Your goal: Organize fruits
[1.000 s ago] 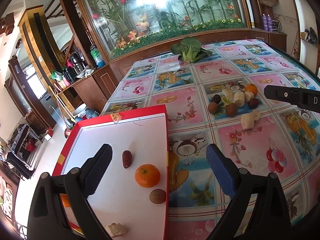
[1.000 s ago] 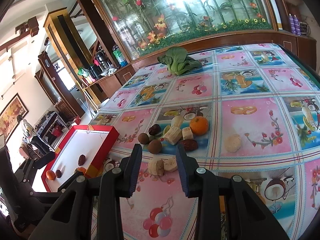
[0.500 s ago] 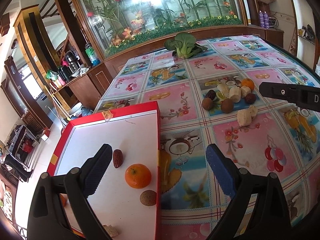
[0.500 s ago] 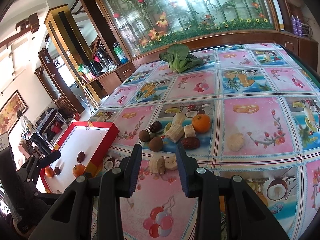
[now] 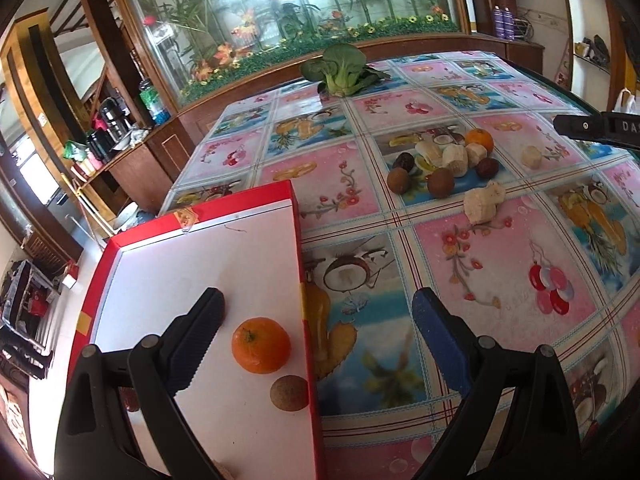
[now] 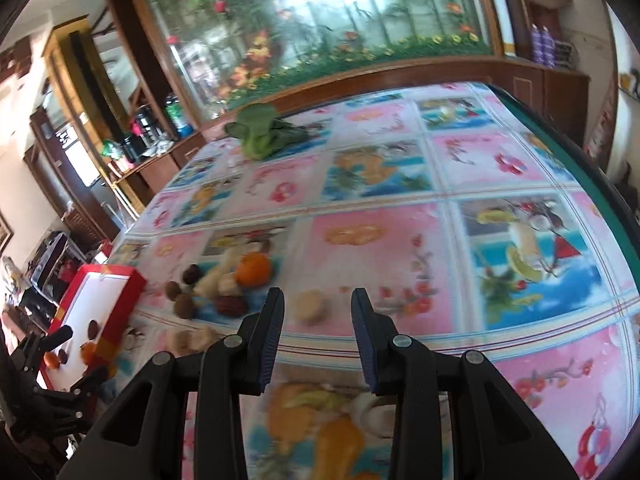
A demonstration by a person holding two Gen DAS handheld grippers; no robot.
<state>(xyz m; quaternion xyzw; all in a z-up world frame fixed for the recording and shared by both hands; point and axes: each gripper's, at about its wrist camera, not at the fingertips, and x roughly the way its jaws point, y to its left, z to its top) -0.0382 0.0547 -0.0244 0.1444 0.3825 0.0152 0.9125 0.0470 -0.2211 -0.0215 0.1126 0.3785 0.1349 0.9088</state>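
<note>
Here the right gripper [image 6: 316,312] tilts downward, empty, above the tablecloth [image 6: 380,248].

Home dining room: fruit-print tablecloth [image 5: 472,264], wooden sideboard [image 5: 132,160] with kettles, planted glass partition [image 5: 280,12].

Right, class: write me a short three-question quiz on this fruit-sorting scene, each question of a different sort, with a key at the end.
1. True or false: the left tool is gripping the orange in the red tray.
2. Multiple choice: the leafy green vegetable lies (A) inside the red tray, (B) at the far end of the table, (C) between the right tool's fingers.
3. Fill the gap: beside the tray's orange, close to the tray's near right wall, sits a small round ____ fruit.

Key
1. False: its fingers stand wide apart, and nothing is held.
2. B
3. brown
</note>
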